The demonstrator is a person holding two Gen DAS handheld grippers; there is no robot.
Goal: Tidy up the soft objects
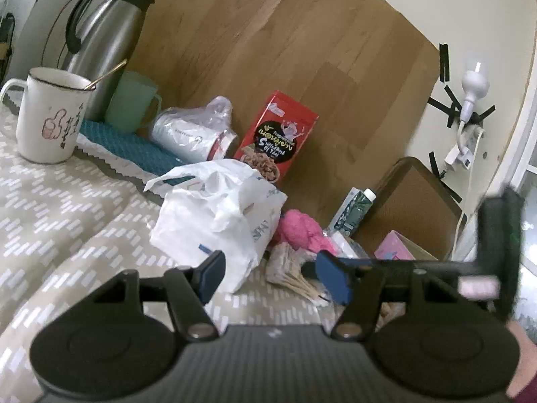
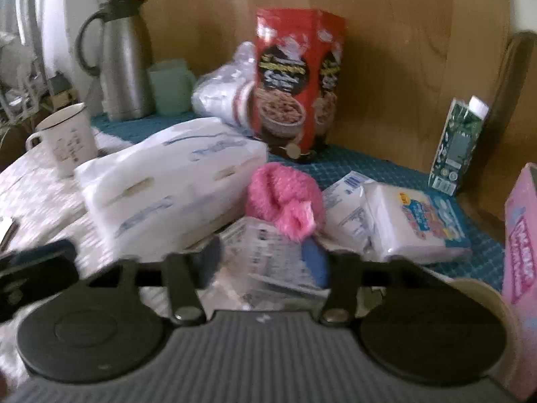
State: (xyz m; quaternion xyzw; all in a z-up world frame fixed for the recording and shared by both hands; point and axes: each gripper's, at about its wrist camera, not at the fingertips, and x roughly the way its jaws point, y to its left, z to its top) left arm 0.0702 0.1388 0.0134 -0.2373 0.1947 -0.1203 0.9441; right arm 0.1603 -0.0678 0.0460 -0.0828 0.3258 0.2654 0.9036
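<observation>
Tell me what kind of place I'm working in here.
Probably a lived-in home corner, a cluttered table against a wood-panelled wall. A steel thermos jug, a white enamel mug with a spoon and a red cereal box sit among a pink fluffy item and tissue packs.

you can just read "5" and, upside down, "shimpan", on the red box (image 1: 277, 137), not reliably. the white mug (image 1: 50, 117) shows a pink thumbs-up drawing beside dark characters too small to read. other packages' print is blurred.
</observation>
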